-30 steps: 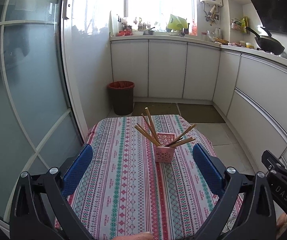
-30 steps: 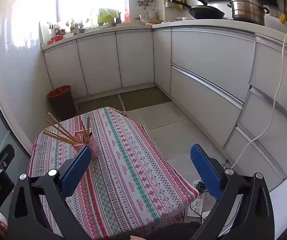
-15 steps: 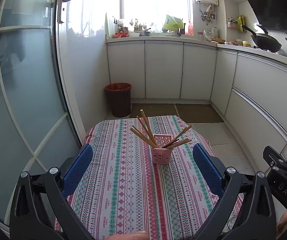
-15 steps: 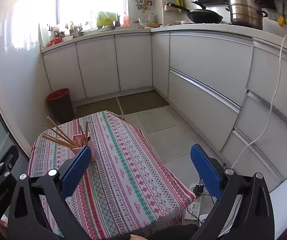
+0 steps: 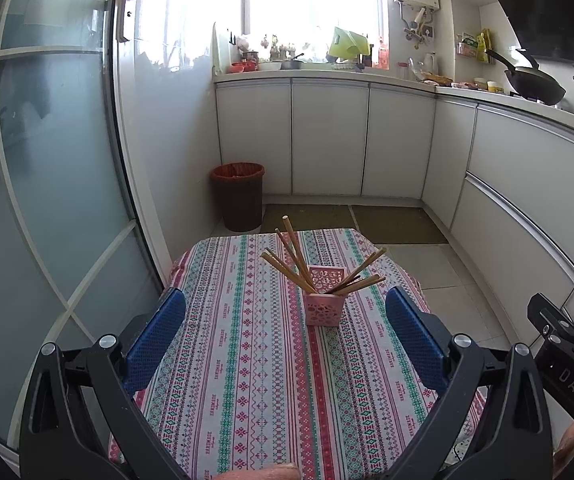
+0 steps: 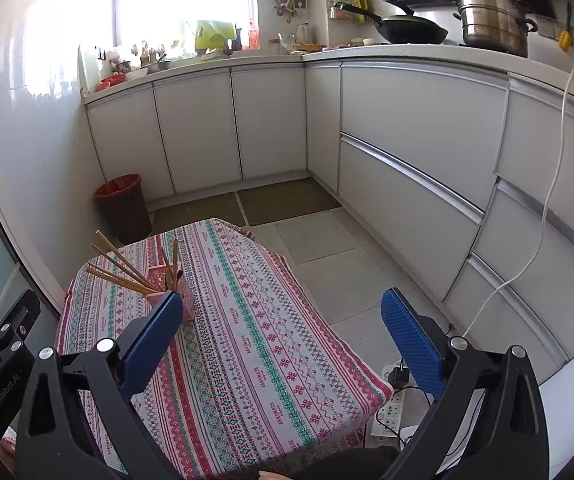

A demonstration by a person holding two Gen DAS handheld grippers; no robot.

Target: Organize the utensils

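1. The left gripper [image 5: 285, 330] hangs over the near end of the table with its blue pads spread wide and nothing between them. It points straight at the holder, probably so either hand can reach in.
2. The right gripper [image 6: 283, 328] also gapes empty. It is held over the table's right side and looks past it to the floor. Its housing reads "DAS" in the left view. The left gripper's housing reads "GenRobot.AI" in the right view.
3. The tablecloth [image 5: 247, 380] carries small repeated lettering along its stripes, too fine to read.
4. The pink holder [image 5: 323, 307] stands upright near the table's middle. The wooden chopsticks [image 5: 291, 258] are inside it, splayed left and right. Nothing lies loose on the cloth, so the sorting looks nearly or fully done.
5. Beyond the table, a red-lined bin [image 5: 238, 196] stands on the floor against the cabinets.
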